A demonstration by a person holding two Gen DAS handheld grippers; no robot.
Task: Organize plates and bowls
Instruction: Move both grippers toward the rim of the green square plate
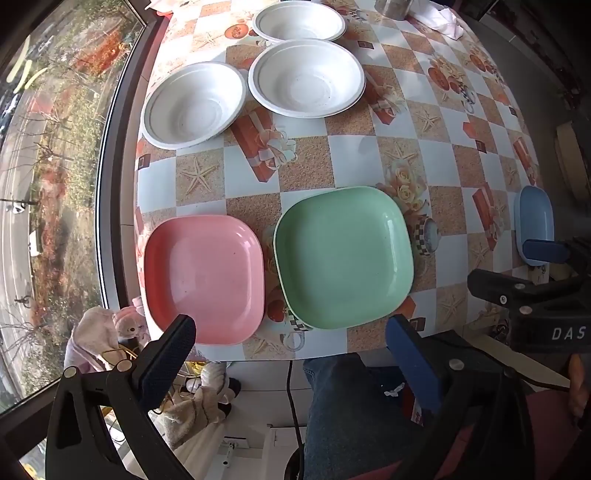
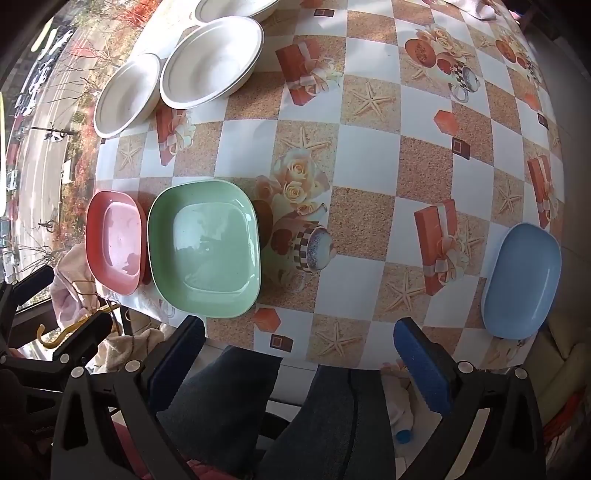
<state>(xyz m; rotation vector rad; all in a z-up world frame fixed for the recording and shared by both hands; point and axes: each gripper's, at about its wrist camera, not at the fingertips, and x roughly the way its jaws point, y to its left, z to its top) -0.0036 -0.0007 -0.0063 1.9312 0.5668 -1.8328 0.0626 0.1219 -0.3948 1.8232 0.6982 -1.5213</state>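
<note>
Farthest white bowl point(image 2: 236, 9) cut by top edge, blue plate point(image 1: 535, 225) partly behind right tool point(image 1: 546, 266)

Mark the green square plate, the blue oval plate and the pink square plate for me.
green square plate point(image 1: 343, 258), left wrist view, flat centre.
blue oval plate point(image 2: 521, 282), right wrist view, centre of its basin.
pink square plate point(image 1: 205, 277), left wrist view, flat centre.

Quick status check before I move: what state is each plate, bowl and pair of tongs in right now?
pink plate: upright, empty, near table edge
green plate: upright, empty, beside the pink one
blue plate: upright, empty, alone at the right edge
three white bowls: upright, empty, unstacked
left tongs: open, holding nothing
right tongs: open, holding nothing
</note>
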